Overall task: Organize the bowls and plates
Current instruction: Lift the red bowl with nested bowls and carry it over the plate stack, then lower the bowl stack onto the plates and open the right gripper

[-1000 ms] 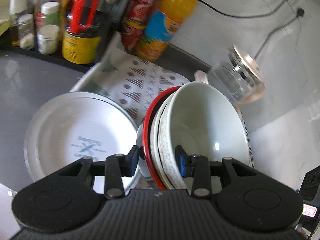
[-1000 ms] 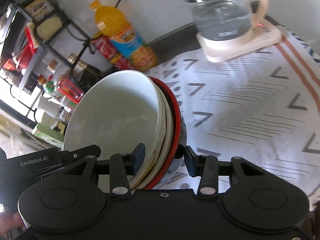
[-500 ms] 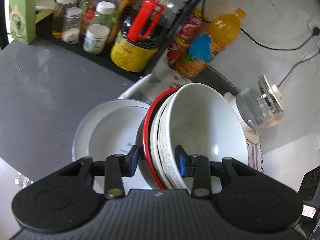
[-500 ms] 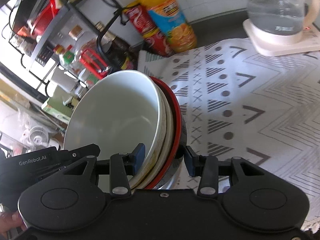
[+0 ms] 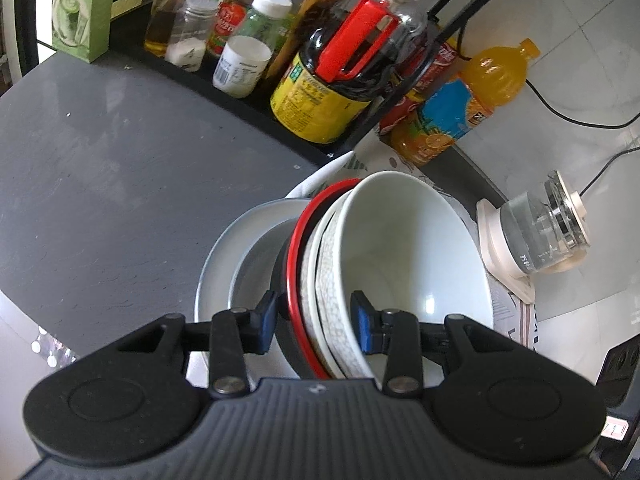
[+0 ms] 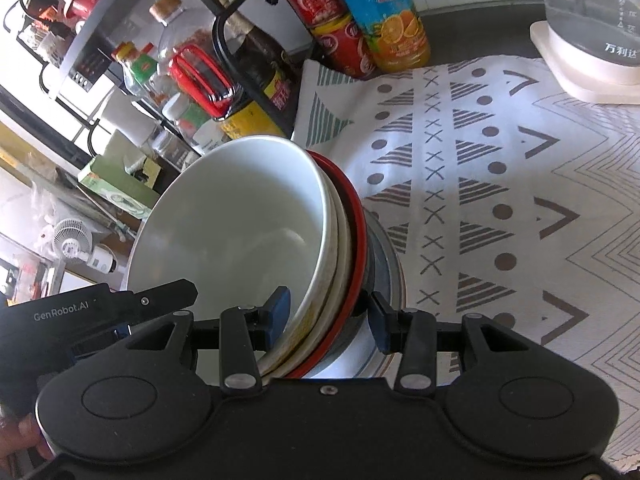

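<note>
A nested stack of bowls (image 5: 400, 256), white inside with a speckled one and a red-rimmed black one outermost, is held tilted between both grippers. My left gripper (image 5: 316, 322) is shut on the stack's rims. My right gripper (image 6: 326, 318) is shut on the opposite rims of the same stack (image 6: 240, 224). Under the stack lies a pale grey-white plate (image 5: 232, 248), also in the right wrist view (image 6: 390, 276). The stack's base sits low over or on the plate; contact is hidden.
A patterned cloth (image 6: 500, 184) covers the counter to the right, with a glass kettle (image 5: 544, 228) on its white base. Sauce bottles (image 5: 320, 96), an orange drink bottle (image 5: 468, 96) and a red can (image 6: 328, 28) line the back by a black rack. Dark grey counter (image 5: 100, 184) lies left.
Both grippers have carried the bowl stack over the plate and lowered it toward the plate. The plate now lies mostly under the stack. Both grips are unchanged.
</note>
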Demonstrator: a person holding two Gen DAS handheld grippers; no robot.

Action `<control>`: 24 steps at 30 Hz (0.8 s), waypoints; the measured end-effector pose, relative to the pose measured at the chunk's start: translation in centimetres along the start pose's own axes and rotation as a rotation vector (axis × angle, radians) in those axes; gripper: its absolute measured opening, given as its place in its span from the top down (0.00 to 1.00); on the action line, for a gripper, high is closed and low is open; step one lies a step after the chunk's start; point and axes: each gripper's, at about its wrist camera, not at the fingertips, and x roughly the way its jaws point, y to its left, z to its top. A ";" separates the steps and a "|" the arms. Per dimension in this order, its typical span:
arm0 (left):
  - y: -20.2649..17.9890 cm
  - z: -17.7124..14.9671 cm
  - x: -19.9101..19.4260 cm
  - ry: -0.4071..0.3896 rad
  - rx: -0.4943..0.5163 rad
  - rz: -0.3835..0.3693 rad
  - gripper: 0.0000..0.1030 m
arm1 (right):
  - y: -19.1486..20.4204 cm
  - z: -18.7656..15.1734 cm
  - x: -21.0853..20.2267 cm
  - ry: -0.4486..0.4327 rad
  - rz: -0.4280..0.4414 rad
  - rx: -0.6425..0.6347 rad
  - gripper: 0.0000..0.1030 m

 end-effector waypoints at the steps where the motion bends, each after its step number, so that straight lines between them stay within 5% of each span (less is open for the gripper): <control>1: 0.2 0.0 0.1 0.002 -0.004 0.001 0.64 | 0.1 -0.1 0.2 0.005 -0.002 -0.002 0.60; 19: 1.4 -0.1 0.5 0.026 -0.033 0.002 0.62 | 0.5 -0.5 0.9 0.021 -0.015 0.010 0.55; 24: 0.8 0.4 -0.8 -0.005 -0.012 0.050 0.39 | 0.6 -0.1 -1.6 -0.035 -0.025 -0.003 0.24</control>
